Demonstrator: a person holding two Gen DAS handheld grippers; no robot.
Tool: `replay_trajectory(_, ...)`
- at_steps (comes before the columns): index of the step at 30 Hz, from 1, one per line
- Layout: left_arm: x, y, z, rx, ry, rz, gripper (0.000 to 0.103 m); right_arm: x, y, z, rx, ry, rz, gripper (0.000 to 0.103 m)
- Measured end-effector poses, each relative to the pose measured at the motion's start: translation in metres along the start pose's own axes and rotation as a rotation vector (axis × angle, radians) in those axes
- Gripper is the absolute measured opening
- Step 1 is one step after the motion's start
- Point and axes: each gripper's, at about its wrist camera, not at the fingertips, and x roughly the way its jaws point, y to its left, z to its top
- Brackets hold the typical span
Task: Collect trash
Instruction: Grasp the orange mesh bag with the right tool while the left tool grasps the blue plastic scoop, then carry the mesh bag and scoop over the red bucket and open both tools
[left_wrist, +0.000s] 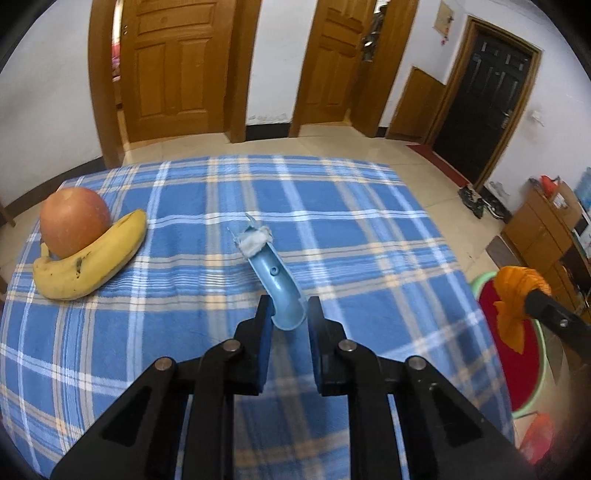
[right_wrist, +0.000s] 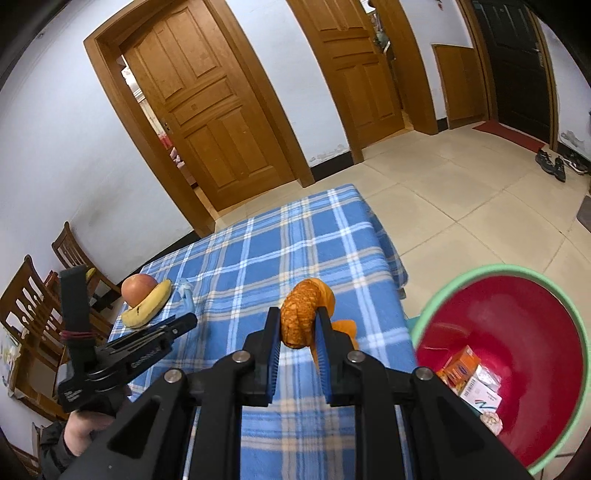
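Left wrist view: my left claw (left_wrist: 288, 314) pinches the near end of a blue plastic scrap (left_wrist: 277, 280), held by its rim so the scrap sticks out ahead over the checked counter (left_wrist: 369, 240); a white wad (left_wrist: 255, 240) sits at its far tip. Apple (left_wrist: 74, 221) and banana (left_wrist: 92, 258) lie well apart to the left, probably not trash.

Right wrist view: my right claw (right_wrist: 298, 328) is clamped on orange peel (right_wrist: 303, 310), peel bulging above the pads. The red bin (right_wrist: 517, 332) gapes low on the right, near the claw, boxes (right_wrist: 469, 376) inside; I judge the peel goes there next.
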Motion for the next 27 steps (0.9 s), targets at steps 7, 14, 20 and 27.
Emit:
replay_trajectory(7,-0.020,-0.034,-0.005,0.061,-0.013,-0.055,0.018,-0.020,-0.020,-0.013,0.041,-0.006,-0.049,0.020)
replay_trajectory(14,-0.033,-0.076,-0.013,0.132,-0.011,-0.120,0.018,-0.043,-0.048,-0.028,0.086,-0.013,-0.106,0.020)
replay_trajectory(20,-0.034,-0.112,-0.020,0.188,0.003,-0.164,0.018,-0.058,-0.075,-0.040,0.127,-0.020,-0.160,0.021)
replay_trajectory(27,-0.028,-0.144,-0.026,0.243,0.023,-0.194,0.018,-0.064,-0.105,-0.051,0.165,-0.009,-0.229,0.022)
